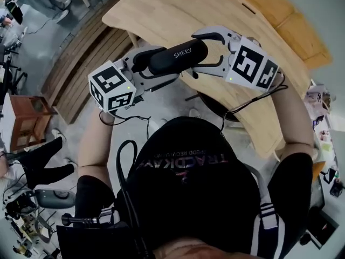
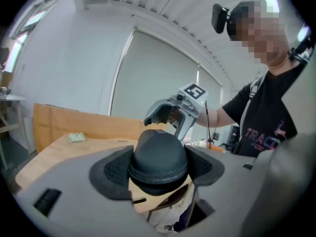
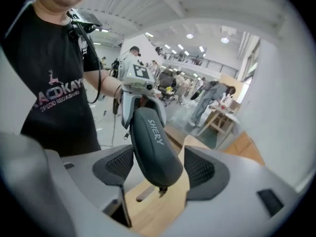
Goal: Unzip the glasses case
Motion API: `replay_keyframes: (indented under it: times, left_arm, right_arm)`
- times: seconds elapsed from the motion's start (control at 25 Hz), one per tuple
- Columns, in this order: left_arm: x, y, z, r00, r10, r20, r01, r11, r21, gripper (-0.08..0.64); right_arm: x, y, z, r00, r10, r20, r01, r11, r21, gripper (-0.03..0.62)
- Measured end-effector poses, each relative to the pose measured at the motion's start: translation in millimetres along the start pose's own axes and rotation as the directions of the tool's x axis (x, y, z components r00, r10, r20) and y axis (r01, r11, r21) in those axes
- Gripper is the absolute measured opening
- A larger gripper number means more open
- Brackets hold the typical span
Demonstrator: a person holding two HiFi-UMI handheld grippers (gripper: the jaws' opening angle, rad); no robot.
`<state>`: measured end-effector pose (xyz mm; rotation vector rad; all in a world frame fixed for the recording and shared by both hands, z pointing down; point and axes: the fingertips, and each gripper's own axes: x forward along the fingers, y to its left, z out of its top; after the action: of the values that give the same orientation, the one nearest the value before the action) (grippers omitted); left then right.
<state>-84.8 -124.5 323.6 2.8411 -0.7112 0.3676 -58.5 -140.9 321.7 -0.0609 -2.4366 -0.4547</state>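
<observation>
Two grippers shared one load: the case (image 1: 175,55), dark and oblong, was up in the air between them, over the near edge of the table (image 1: 178,9) and in front of the person's chest. Its long axis ran across the head view, nearly level, tilted a little so that the right end lay farther from the person than the left. White lettering sat on its upper face, toward the right end.

The left gripper (image 2: 158,166) had its jaws spread wide and set on the left end of the case, a pad against each side of the rounded end. That end pointed straight back into the gripper's own camera.

The right gripper (image 3: 159,169) had the other end in the same way, with its pads close on both sides and seemingly touching. From there the case ran up and away toward the left gripper, which faced it.

A small zip pull (image 3: 160,190) hung under the end at the right gripper. Whether the zip was open anywhere could not be told
</observation>
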Motion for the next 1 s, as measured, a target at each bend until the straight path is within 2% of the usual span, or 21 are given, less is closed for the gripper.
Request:
replay_keyframes:
  times: [0.08,0.16,0.2,0.24,0.44,0.6,0.76,1.0]
  left_arm:
    - [-10.9,13.0,6.6,0.998,0.049,0.043,-0.047,0.998,-0.035,0.328]
    - [-20.0,25.7,11.2,0.992,0.104,0.071,-0.100,0.993,-0.063,0.328]
    - [-23.9,31.5,13.2,0.988,0.133,0.079,-0.127,0.989,-0.075,0.328]
    - [-27.8,36.8,15.0,0.983,0.163,0.083,-0.156,0.984,-0.084,0.328]
    - [-39.4,56.8,19.7,0.949,0.308,0.069,-0.300,0.948,-0.110,0.328]
    - [-35.9,59.7,23.0,0.931,0.358,0.074,-0.346,0.928,-0.136,0.328]
    - [-36.5,62.4,23.2,0.915,0.395,0.084,-0.378,0.911,-0.169,0.328]
    - [-36.3,60.7,16.7,0.905,0.419,0.077,-0.398,0.896,-0.197,0.328]
  right_arm:
    - [-15.3,-14.5,6.4,0.989,-0.134,0.055,0.135,0.991,-0.019,0.325]
    - [-24.1,-15.8,14.1,0.964,-0.240,0.116,0.243,0.970,-0.017,0.219]
    - [-23.4,-12.6,19.2,0.947,-0.281,0.157,0.281,0.959,0.018,0.168]
    - [-19.4,-8.3,23.6,0.931,-0.312,0.191,0.306,0.950,0.060,0.150]
    - [16.3,1.6,38.1,0.859,-0.422,0.290,0.353,0.898,0.261,0.116]
    - [27.4,-2.5,33.7,0.842,-0.457,0.285,0.353,0.869,0.347,0.078]
    - [36.4,-3.8,31.1,0.829,-0.494,0.263,0.398,0.851,0.343,0.080]
    - [43.6,-10.7,34.8,0.777,-0.582,0.241,0.508,0.805,0.306,0.078]
